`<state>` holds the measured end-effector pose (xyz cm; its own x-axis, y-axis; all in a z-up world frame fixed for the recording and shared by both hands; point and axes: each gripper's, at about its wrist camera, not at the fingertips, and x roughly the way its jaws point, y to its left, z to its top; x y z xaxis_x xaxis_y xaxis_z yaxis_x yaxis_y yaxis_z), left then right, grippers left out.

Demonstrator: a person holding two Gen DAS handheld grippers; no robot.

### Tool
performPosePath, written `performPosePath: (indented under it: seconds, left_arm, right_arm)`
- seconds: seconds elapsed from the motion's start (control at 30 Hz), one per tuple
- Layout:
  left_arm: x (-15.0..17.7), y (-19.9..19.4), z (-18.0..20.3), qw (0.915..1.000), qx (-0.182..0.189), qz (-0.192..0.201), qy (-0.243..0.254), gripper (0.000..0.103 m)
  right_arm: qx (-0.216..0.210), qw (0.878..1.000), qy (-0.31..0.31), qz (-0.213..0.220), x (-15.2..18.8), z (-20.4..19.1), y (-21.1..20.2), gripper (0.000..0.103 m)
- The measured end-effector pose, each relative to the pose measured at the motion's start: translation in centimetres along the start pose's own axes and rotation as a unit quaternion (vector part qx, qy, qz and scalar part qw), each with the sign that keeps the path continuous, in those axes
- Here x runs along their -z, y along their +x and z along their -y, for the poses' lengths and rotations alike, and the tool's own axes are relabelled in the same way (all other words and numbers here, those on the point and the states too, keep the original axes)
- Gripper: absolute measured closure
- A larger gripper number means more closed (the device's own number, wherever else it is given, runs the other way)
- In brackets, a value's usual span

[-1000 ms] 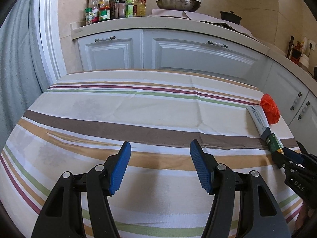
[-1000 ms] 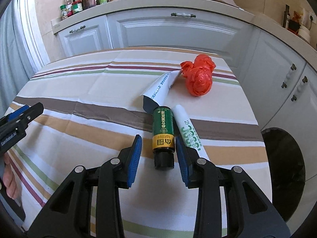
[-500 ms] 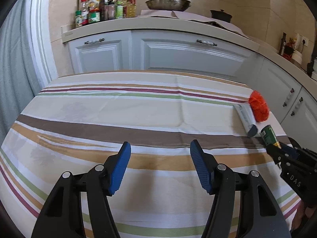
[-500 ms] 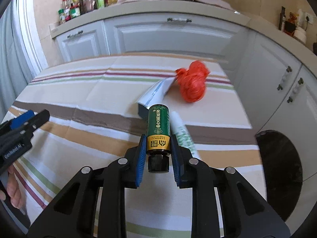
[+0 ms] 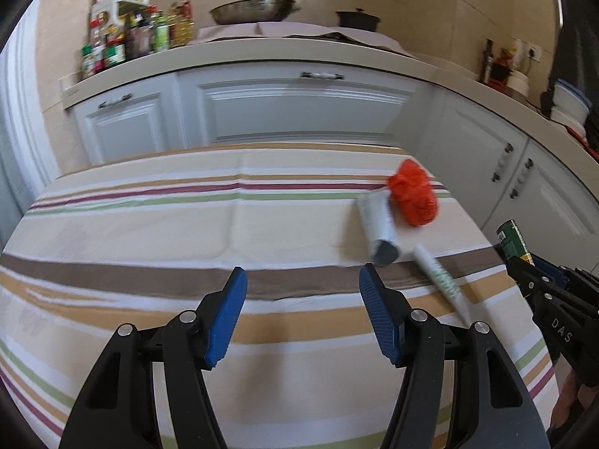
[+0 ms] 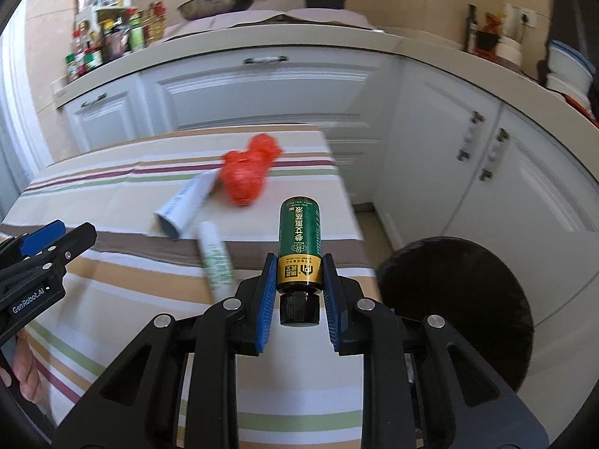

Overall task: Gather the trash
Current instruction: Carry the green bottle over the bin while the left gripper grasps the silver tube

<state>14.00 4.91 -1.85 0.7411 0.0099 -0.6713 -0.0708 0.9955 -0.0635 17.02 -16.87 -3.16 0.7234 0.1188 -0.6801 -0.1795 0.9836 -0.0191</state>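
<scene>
My right gripper (image 6: 299,280) is shut on a small green bottle (image 6: 300,241) with a gold band and black cap, held above the table's right edge; it also shows in the left wrist view (image 5: 512,241). On the striped tablecloth lie a crumpled orange bag (image 6: 249,177) (image 5: 411,196), a white rolled tube (image 6: 185,205) (image 5: 376,224) and a white-green tube (image 6: 215,258) (image 5: 440,277). My left gripper (image 5: 303,314) is open and empty over the cloth, left of these.
A black round bin (image 6: 456,310) stands on the floor right of the table (image 6: 112,299). White kitchen cabinets (image 5: 299,101) stand behind, with bottles and a pan on the counter.
My right gripper closed on the green bottle and lifted it off the cloth toward the right. The left gripper stayed open and its view swung right and up.
</scene>
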Motion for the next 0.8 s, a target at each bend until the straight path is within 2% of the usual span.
performPosePath:
  seconds: [0.37, 0.63, 0.73, 0.8]
  left_arm:
    - [-2.1, 3.2, 4.0, 0.9993, 0.010, -0.007, 0.034, 0.042]
    - [-3.0, 6.5, 5.0, 0.9980, 0.011, -0.038, 0.049, 0.042]
    - [-2.9, 7.4, 5.5, 0.9969, 0.013, -0.051, 0.059, 0.049]
    - [-2.7, 7.8, 5.7, 0.9961, 0.013, -0.057, 0.066, 0.061]
  right_arm:
    - [0.034, 0.998, 0.046, 0.004, 0.0, 5.9, 1.0, 0.080]
    - [0.043, 0.997, 0.066, 0.003, 0.1, 8.3, 2.2, 0.080]
    - [0.040, 0.997, 0.072, 0.000, 0.1, 8.8, 2.5, 0.080]
    - [0.039, 0.996, 0.075, 0.001, 0.1, 9.0, 2.6, 0.080]
